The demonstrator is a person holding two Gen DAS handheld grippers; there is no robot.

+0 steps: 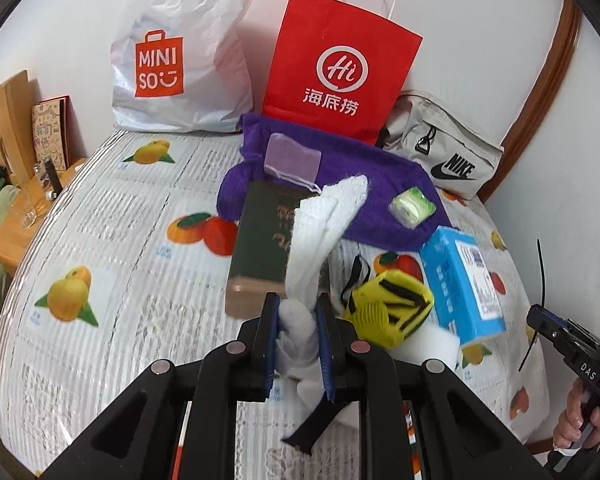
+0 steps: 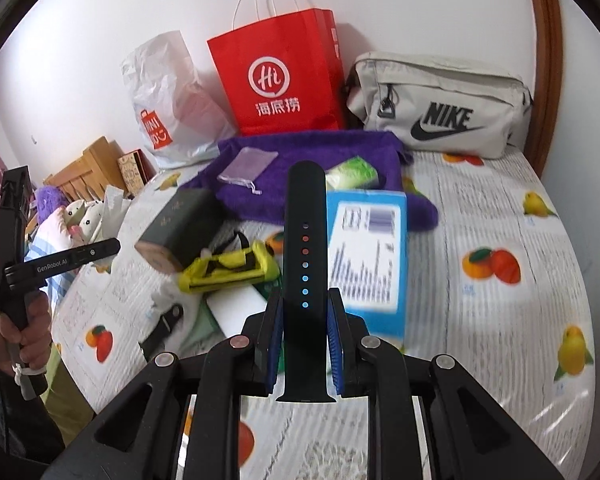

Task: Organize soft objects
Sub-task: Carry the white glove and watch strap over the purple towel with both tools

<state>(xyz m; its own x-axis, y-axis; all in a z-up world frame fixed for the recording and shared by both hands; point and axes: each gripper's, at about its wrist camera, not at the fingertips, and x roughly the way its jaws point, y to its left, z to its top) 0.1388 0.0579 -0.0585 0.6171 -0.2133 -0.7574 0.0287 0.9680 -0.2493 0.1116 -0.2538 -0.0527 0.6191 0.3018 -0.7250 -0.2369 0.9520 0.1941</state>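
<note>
My left gripper point(image 1: 298, 306) is shut on a white sock point(image 1: 320, 236) and holds it up above the table. My right gripper point(image 2: 305, 300) is shut on a black watch strap point(image 2: 305, 232) with a row of holes, held upright. A purple towel point(image 1: 356, 160) lies at the back, also seen in the right wrist view point(image 2: 320, 148), with a small lilac pouch point(image 1: 293, 155) and a green packet point(image 1: 414, 205) on it. A yellow and black fabric piece point(image 1: 392, 308) lies in front, also in the right wrist view point(image 2: 228, 268).
A dark green book point(image 1: 260, 240), a blue box point(image 1: 464, 280) and a white foam block point(image 2: 240, 304) lie mid-table. A red paper bag point(image 1: 340, 64), a white Miniso bag point(image 1: 180, 52) and a grey Nike bag point(image 2: 440, 108) stand along the wall. A second black strap piece point(image 2: 162, 328) lies at left.
</note>
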